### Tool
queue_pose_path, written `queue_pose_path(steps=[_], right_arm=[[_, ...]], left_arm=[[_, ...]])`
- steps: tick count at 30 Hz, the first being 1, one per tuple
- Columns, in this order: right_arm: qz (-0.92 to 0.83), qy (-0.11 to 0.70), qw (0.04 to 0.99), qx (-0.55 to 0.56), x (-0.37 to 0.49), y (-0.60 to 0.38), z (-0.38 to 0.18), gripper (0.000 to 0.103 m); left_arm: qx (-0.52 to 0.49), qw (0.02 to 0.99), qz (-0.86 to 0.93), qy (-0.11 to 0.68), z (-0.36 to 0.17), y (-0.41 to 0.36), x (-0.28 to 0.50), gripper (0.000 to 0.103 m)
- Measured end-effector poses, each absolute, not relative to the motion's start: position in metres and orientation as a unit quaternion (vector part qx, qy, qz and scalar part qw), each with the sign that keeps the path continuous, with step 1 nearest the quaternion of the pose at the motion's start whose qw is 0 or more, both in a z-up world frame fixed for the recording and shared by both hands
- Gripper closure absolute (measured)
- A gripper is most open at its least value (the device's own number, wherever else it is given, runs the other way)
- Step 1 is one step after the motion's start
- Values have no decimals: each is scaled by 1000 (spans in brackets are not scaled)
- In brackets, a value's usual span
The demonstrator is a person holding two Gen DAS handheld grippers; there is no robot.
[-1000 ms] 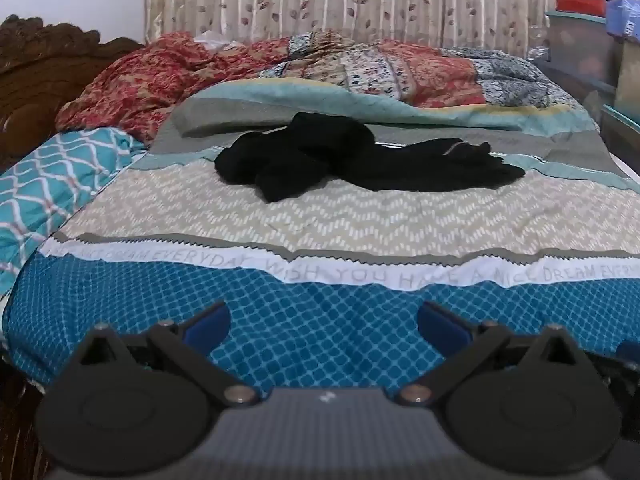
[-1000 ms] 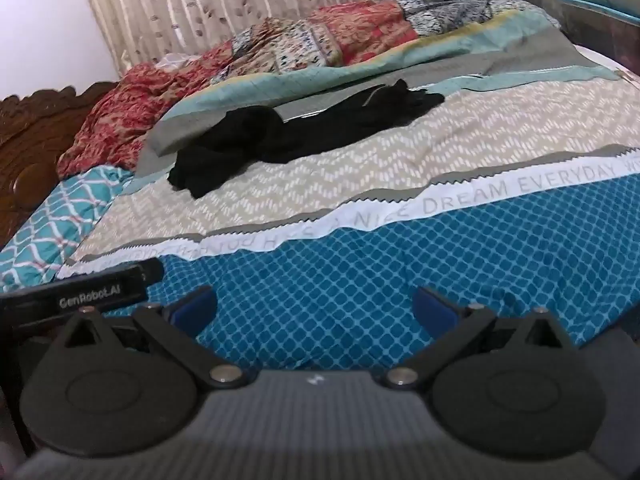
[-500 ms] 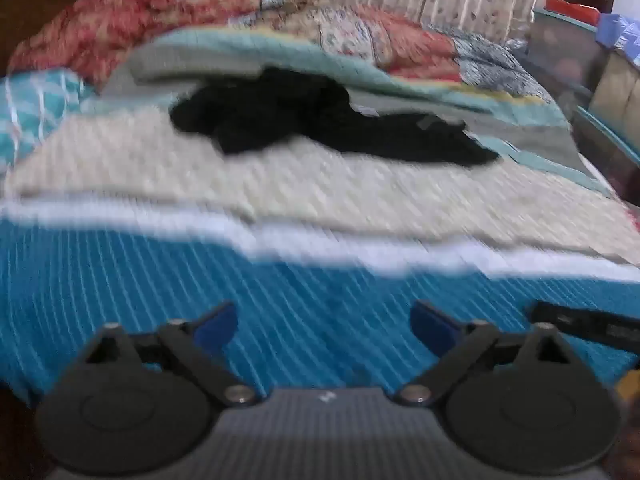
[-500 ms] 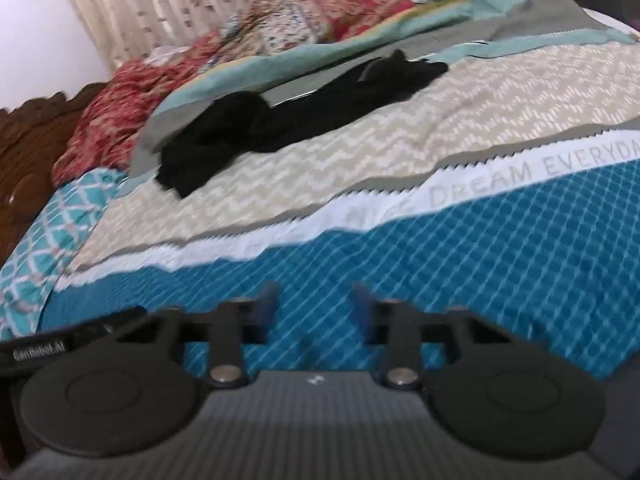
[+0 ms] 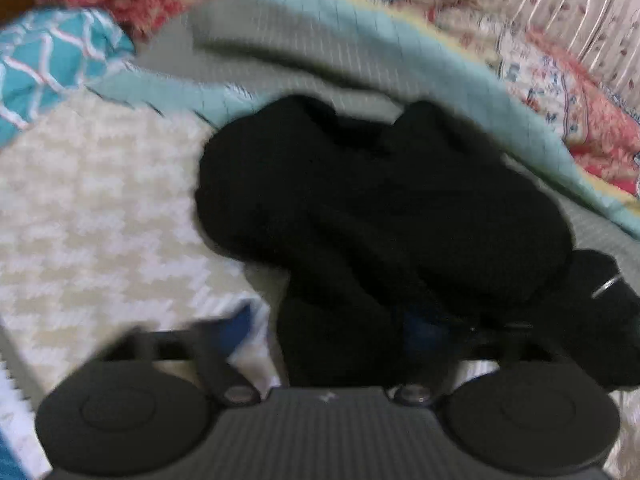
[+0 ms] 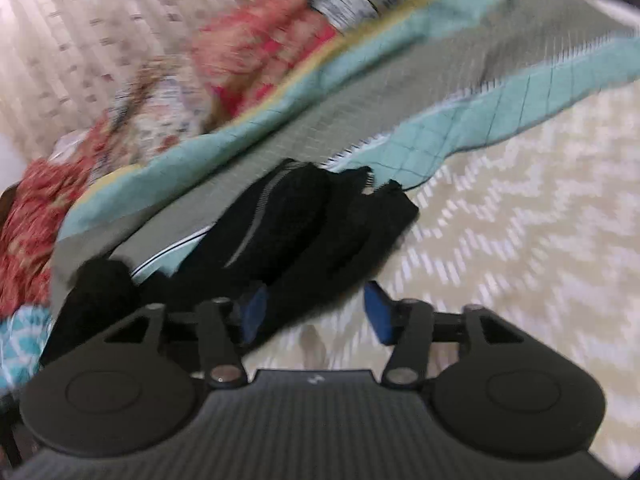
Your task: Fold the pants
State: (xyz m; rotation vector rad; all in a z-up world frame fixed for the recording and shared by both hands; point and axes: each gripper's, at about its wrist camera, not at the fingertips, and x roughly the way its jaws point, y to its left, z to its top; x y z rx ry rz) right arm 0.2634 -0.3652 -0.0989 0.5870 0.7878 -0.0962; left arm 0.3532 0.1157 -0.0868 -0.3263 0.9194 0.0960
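Both tongs have swept in from the foot of the bed to the black pants, which now fill my views instead of lying far off. My left tongs (image 5: pixel 332 332) have just been closing, with a dark fold of cloth between the pads; the right-hand pad is lost in black blur, so I cannot tell whether they pinch it yet. My right tongs (image 6: pixel 314 314) have just been opening and stand apart, one blue pad against the edge of the pants (image 6: pixel 304 232), nothing clamped. Beyond them the pants lie crumpled on the cream zigzag bedspread (image 6: pixel 520 216), one end bunched in a heap (image 5: pixel 380 208). Farther back sits a teal-edged blanket (image 6: pixel 500 104). I judge the cloth light, limp and easily dragged; best taken at the waistband or hem corners, not mid-heap.
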Motion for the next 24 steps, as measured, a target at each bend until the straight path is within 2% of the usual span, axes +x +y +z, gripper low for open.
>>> queue_pose_path(steps=[1,2,3,4,5,6,10,14,19,22,23,24], right_arm=[[-57,386,868,307,274,-371,-109,41],[-68,390,856,334,283,-377,-120,42],[-71,385,846,362,288,-381,-123,42],[-72,374,843,381,287,-382,-123,53],[-72,367,840,393,289,-385,-123,87],[-71,371,838,394,290,-385,-121,93],[-47,327,850,410,267,-396,-85,94],[4,262,868,422,192,-421,-28,95],[-41,176,900,397,104,-459,30,95],[-94,143,895,411,48,-492,45,95],[-117,133,894,412,27,-501,48,95],[-131,129,893,411,18,-505,49,95]], left_arm=[[-180,879,37,440,-88,117,351,70],[-192,881,34,431,-85,116,345,81],[-191,886,23,422,-79,117,335,85],[-184,891,10,414,-72,115,325,86],[-186,895,-2,406,-64,118,315,88],[-197,896,-18,399,-55,120,300,88],[-234,902,-72,356,-16,145,233,89],[-232,906,-102,340,-2,165,158,89],[-226,875,-128,409,-29,182,94,87],[-219,847,-142,462,-50,177,72,81],[-226,843,-149,465,-51,179,68,79],[-237,846,-155,453,-47,184,65,73]])
